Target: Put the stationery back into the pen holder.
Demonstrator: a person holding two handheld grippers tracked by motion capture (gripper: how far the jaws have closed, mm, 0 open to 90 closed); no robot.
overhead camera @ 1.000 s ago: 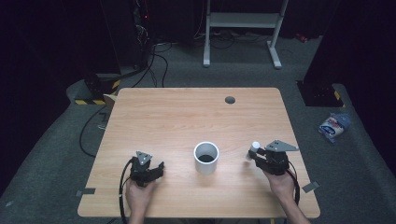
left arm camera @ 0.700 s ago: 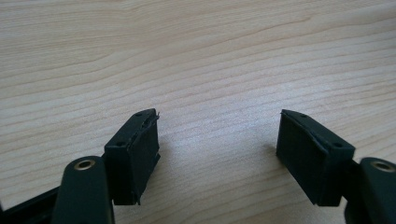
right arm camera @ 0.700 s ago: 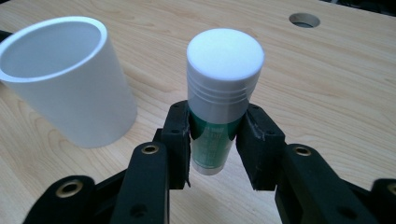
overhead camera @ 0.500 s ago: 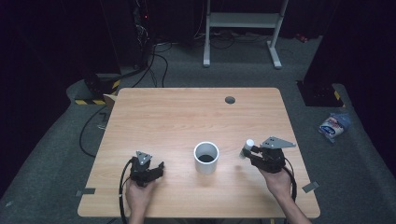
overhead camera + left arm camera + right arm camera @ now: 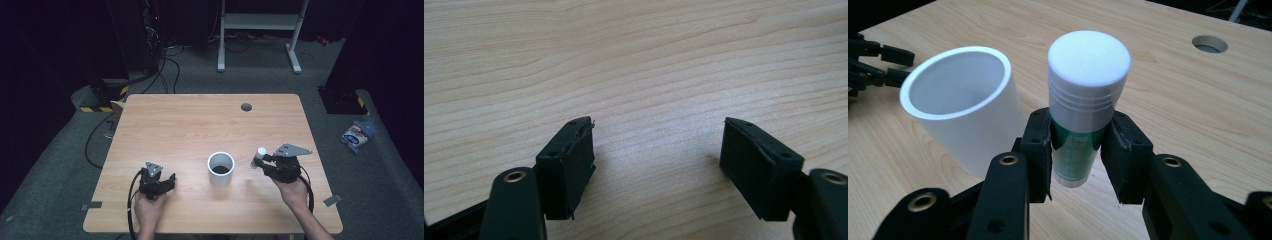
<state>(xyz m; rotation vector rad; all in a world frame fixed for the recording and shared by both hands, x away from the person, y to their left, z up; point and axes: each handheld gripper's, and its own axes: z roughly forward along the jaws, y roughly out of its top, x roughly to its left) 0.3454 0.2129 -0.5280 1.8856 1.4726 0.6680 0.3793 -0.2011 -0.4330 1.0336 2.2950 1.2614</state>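
A small green cylindrical tube with a white ribbed cap [image 5: 1083, 115] is pinched upright between the black pads of the right gripper [image 5: 1077, 150], gripped around its green body with the cap standing clear above the jaws; in the high view the tube [image 5: 260, 152] is seen raised off the table, just to the right of the white open-topped cylindrical cup [image 5: 221, 169], not touching it. The step in hand is judged to be the carrying of the tube across to the cup for dropping in. For this to go well, the tube's lower end should be brought fully over the cup's rim [image 5: 955, 82] before any lowering, the tube kept near vertical, and the pinch loosened only once the base is inside the wall, since a light cup could be tipped by a knock on the rim. The right hand [image 5: 295, 192] is held low over the light wooden table [image 5: 200, 125], its gripper [image 5: 263, 159] pointed leftward at the cup. The left gripper [image 5: 159, 180] is rested on the table near the front edge, well apart from the cup, its jaws spread with only bare wood between its pads [image 5: 574, 165].
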